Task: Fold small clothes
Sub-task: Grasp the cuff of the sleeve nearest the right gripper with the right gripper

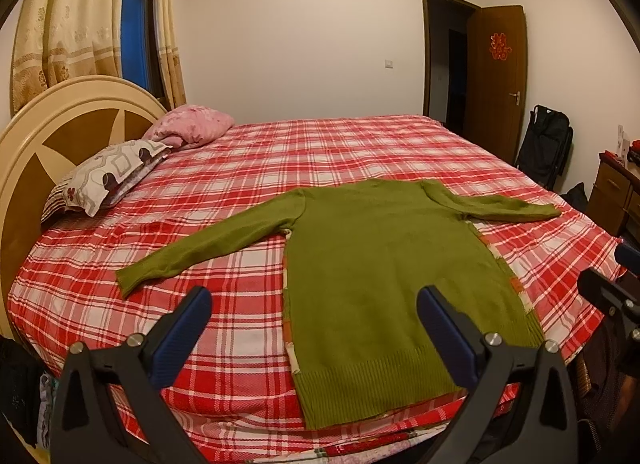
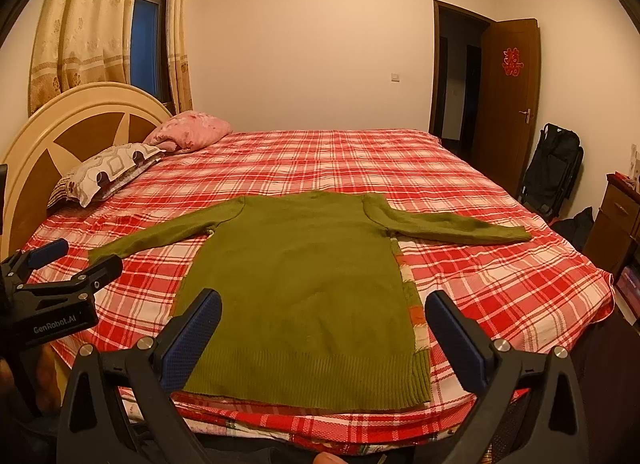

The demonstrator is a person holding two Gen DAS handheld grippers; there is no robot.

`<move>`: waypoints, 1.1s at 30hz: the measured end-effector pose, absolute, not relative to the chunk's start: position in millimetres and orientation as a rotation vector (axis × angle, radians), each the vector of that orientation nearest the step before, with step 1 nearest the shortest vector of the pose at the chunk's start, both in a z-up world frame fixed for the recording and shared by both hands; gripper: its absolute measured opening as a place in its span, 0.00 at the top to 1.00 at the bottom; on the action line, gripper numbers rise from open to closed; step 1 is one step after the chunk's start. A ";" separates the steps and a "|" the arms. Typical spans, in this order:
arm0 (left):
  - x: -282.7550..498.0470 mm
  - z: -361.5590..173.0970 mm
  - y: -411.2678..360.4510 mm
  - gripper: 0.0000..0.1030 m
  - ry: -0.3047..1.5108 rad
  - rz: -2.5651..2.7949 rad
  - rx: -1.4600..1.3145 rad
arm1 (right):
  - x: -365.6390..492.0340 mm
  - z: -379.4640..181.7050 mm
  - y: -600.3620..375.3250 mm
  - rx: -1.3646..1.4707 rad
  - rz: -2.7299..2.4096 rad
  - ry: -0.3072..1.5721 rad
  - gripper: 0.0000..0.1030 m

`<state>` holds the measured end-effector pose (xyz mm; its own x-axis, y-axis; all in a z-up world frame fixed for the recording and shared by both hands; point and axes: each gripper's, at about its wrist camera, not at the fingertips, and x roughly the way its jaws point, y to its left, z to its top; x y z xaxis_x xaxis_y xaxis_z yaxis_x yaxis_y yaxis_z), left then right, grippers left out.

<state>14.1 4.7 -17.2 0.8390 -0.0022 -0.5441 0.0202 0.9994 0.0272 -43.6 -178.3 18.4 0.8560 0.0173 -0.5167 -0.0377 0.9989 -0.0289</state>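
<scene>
An olive green knit sweater (image 1: 384,264) lies flat on the red plaid bed (image 1: 240,160), both sleeves spread out, ribbed hem at the near edge. It also shows in the right wrist view (image 2: 296,284). A patterned cloth peeks out under its sides. My left gripper (image 1: 314,304) is open and empty, above the near edge, over the sweater's left side. My right gripper (image 2: 324,308) is open and empty, above the sweater's hem. The left gripper also shows at the left of the right wrist view (image 2: 68,264).
Two pillows (image 1: 120,168) lie by the round headboard (image 1: 52,136) at the left. Curtains and a window stand behind it. An open brown door (image 1: 496,80), a black folded stroller (image 1: 544,144) and a wooden cabinet (image 1: 616,192) stand at the right.
</scene>
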 end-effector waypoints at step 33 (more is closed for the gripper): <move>220.4 -88.9 15.0 0.00 0.687 0.098 0.156 | 147.5 -43.4 -454.3 0.319 -0.331 0.743 0.02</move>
<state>220.4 15.0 -88.9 0.7695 0.1410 -0.6229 -0.0385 0.9838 0.1751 147.5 -454.3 -43.4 0.6899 -0.1788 -0.7015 0.4014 0.9009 0.1651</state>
